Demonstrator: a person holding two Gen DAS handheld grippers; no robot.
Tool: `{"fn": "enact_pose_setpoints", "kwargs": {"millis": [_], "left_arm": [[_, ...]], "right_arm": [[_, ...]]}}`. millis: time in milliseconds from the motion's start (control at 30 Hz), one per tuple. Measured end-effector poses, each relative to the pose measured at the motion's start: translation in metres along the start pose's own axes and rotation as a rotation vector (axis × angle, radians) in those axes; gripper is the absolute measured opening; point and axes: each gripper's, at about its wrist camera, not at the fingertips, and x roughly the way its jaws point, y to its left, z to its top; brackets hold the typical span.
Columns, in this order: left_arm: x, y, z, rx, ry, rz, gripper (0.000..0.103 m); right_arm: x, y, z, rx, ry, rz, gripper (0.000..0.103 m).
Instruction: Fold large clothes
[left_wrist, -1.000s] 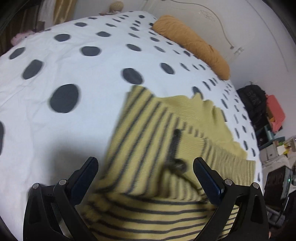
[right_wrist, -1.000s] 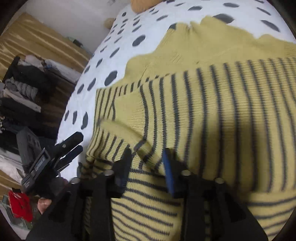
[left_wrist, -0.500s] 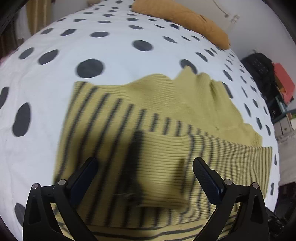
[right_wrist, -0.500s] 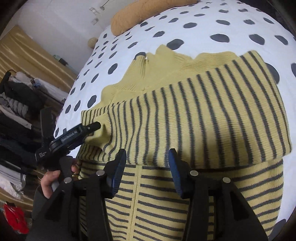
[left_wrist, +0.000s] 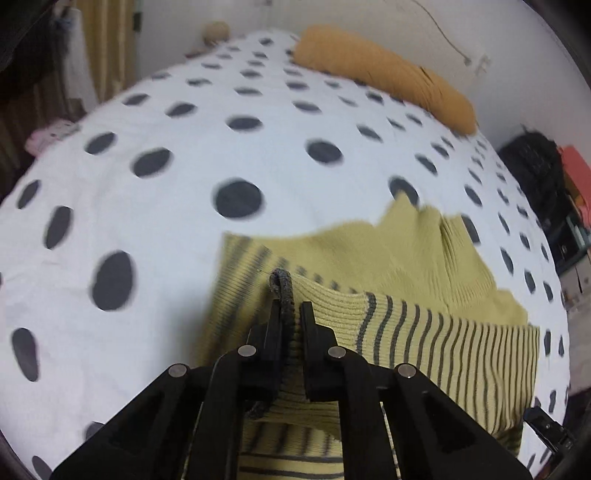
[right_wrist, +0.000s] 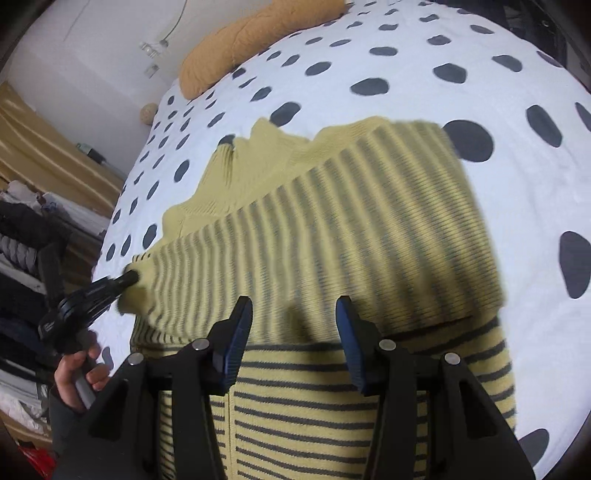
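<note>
Left gripper (left_wrist: 289, 314): jaws just closed, clenched on dark-edged cuff (left_wrist: 285, 291) of striped yellow sweater (right_wrist: 332, 236). Right gripper (right_wrist: 291, 332): jaws parted, released, hovering over sweater fold. Sweater lies partly folded on polka-dot bed (left_wrist: 184, 177). Orange pillow (left_wrist: 384, 74) farther back.

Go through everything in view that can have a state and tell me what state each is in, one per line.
Striped sweater: partly folded on the bed, one striped part laid across the body.
Left gripper: jaws have just closed, shut on the sweater's dark edge.
Right gripper: open above the sweater, nothing between its jaws.
Dotted bedcover: spread flat.
Orange pillow: lying at the head of the bed.
</note>
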Motion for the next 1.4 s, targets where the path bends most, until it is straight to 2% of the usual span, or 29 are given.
{"fn": "enact_pose_setpoints", "kwargs": {"millis": [33, 100, 133, 167, 233, 333, 400, 467, 500, 567, 667, 733, 800, 867, 933, 1000, 1033, 1100, 1133, 1200, 1267, 1300, 1333, 1400], "left_arm": [[0.003, 0.004, 0.002, 0.017, 0.002, 0.019, 0.007], [0.018, 0.013, -0.001, 0.034, 0.066, 0.032, 0.007], [0.030, 0.016, -0.005, 0.038, 0.099, 0.050, 0.007], [0.036, 0.021, -0.010, 0.044, 0.113, 0.070, 0.007], [0.051, 0.026, -0.023, 0.068, 0.126, 0.109, 0.009], [0.051, 0.028, -0.030, 0.088, 0.100, 0.129, 0.012], [0.048, 0.025, -0.030, 0.110, 0.091, 0.149, 0.012], [0.042, 0.028, -0.028, 0.099, 0.081, 0.166, 0.012], [0.037, 0.033, -0.028, 0.076, 0.079, 0.167, 0.008], [0.022, 0.041, -0.025, 0.043, 0.056, 0.168, 0.007], [-0.007, 0.027, -0.020, 0.082, -0.019, 0.141, 0.007], [-0.011, 0.005, -0.017, 0.127, -0.026, 0.076, 0.007], [0.001, -0.018, -0.018, 0.156, 0.009, 0.021, 0.007], [0.021, -0.028, -0.026, 0.162, 0.057, 0.028, 0.007], [0.055, -0.023, -0.036, 0.155, 0.127, 0.088, 0.008], [0.062, -0.021, -0.039, 0.196, 0.095, 0.123, 0.010], [0.059, -0.022, -0.040, 0.228, 0.078, 0.162, 0.010], [0.050, -0.015, -0.038, 0.212, 0.070, 0.188, 0.009], [0.043, -0.007, -0.037, 0.188, 0.069, 0.190, 0.009], [0.027, 0.015, -0.037, 0.141, 0.055, 0.175, 0.009], [0.006, 0.036, -0.046, 0.124, 0.030, 0.154, 0.011], [-0.001, 0.047, -0.053, 0.126, 0.019, 0.158, 0.026], [-0.006, 0.053, -0.060, 0.133, 0.013, 0.167, 0.051], [-0.012, 0.066, -0.074, 0.149, -0.011, 0.178, 0.071]], "right_arm": [[-0.003, -0.003, 0.002, 0.007, -0.008, -0.006, 0.048], [-0.004, -0.006, 0.006, 0.009, -0.011, -0.017, 0.046], [-0.001, -0.006, 0.009, 0.005, -0.014, -0.027, 0.041], [0.002, -0.007, 0.011, -0.004, -0.010, -0.033, 0.031], [0.018, -0.011, 0.016, -0.004, 0.015, -0.061, 0.030], [0.044, -0.026, 0.021, 0.025, 0.078, -0.102, 0.026], [0.056, -0.042, 0.024, 0.071, 0.111, -0.099, 0.005], [0.057, -0.056, 0.030, 0.105, 0.140, -0.069, 0.001], [0.055, -0.060, 0.031, 0.126, 0.149, -0.046, 0.000], [0.047, -0.060, 0.031, 0.106, 0.152, -0.051, 0.000], [0.023, -0.042, 0.035, 0.013, 0.061, -0.101, 0.000], [0.017, -0.027, 0.044, -0.038, 0.012, -0.075, 0.000], [0.024, -0.018, 0.052, -0.041, 0.015, -0.083, 0.000], [0.040, -0.018, 0.059, -0.005, 0.053, -0.073, 0.000], [0.054, -0.027, 0.060, 0.036, 0.089, -0.075, 0.000], [0.068, -0.039, 0.057, 0.042, 0.120, -0.132, 0.000], [0.073, -0.046, 0.056, 0.045, 0.133, -0.111, 0.000], [0.070, -0.057, 0.058, 0.069, 0.139, -0.065, 0.000], [0.063, -0.060, 0.057, 0.081, 0.126, -0.064, 0.000], [0.044, -0.055, 0.053, 0.033, 0.077, -0.105, 0.000], [0.022, -0.051, 0.042, -0.017, 0.043, -0.111, 0.003], [0.013, -0.050, 0.037, -0.033, 0.031, -0.109, 0.003], [0.003, -0.051, 0.029, -0.049, 0.019, -0.118, 0.003], [-0.004, -0.057, 0.018, -0.062, 0.026, -0.125, 0.003]]}}
